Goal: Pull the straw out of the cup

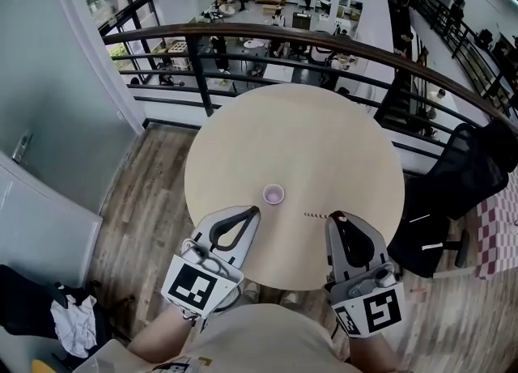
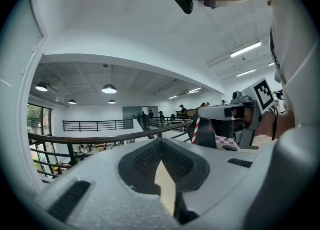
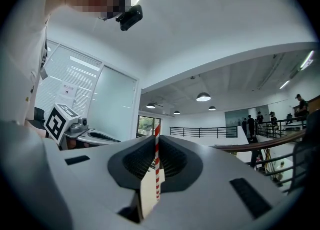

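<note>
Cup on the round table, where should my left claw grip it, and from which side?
Probably its side wall just under the rim, coming level from the near left. The cup stands upright, round, mouth up, and the left claw sits close on that side, shut, so open it first.

Grey left gripper (image 1: 256, 210), right gripper (image 1: 333, 216) (black-and-white marker cubes (image 1: 194, 285)), apparently beige shirt (image 1: 261, 337)

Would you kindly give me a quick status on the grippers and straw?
Left gripper shut, empty. Right gripper shut on striped straw, clear of the cup. Nothing in the way.
</note>
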Motion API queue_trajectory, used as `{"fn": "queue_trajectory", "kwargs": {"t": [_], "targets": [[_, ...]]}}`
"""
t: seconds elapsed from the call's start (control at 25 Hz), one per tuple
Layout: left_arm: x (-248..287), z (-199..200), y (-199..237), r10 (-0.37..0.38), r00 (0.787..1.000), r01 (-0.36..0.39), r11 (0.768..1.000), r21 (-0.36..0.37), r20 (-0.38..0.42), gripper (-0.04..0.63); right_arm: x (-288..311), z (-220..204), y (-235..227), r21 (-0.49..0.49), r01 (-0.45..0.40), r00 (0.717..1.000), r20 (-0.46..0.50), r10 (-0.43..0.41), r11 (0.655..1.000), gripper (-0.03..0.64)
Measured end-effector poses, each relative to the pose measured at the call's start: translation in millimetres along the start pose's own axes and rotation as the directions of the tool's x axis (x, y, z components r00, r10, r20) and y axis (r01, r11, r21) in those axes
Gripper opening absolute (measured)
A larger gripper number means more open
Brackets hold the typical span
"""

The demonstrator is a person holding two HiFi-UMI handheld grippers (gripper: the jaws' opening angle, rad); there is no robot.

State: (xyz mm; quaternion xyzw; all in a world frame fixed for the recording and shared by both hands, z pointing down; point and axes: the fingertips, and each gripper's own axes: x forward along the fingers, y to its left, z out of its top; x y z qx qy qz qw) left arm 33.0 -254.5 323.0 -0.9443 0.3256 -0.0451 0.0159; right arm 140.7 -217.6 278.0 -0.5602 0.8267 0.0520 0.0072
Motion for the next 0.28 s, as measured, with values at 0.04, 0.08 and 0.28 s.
{"fn": "queue_trajectory", "kwargs": {"t": [0.04,0.08,0.28], "targets": [[0,0,0,-0.001,1.000,0.001,1.000,-0.001,0.000,0.014,1,0,1,0.003,-0.001,1.000,-0.001,0.001,1.000,0.032],[-1,-1,0,0.000,1.000,0.000,1.000,-0.002,-0.002,0.014,2,-1,3,0.005,-0.004,1.000,-0.002,0.004,1.000,0.032],[-6,-4,4,0.005,1.000,-0.005,1.000,-0.008,-0.004,0.014,6,-4,14,0.009,-0.019,1.000,-0.005,0.020,1.000,0.032]]}}
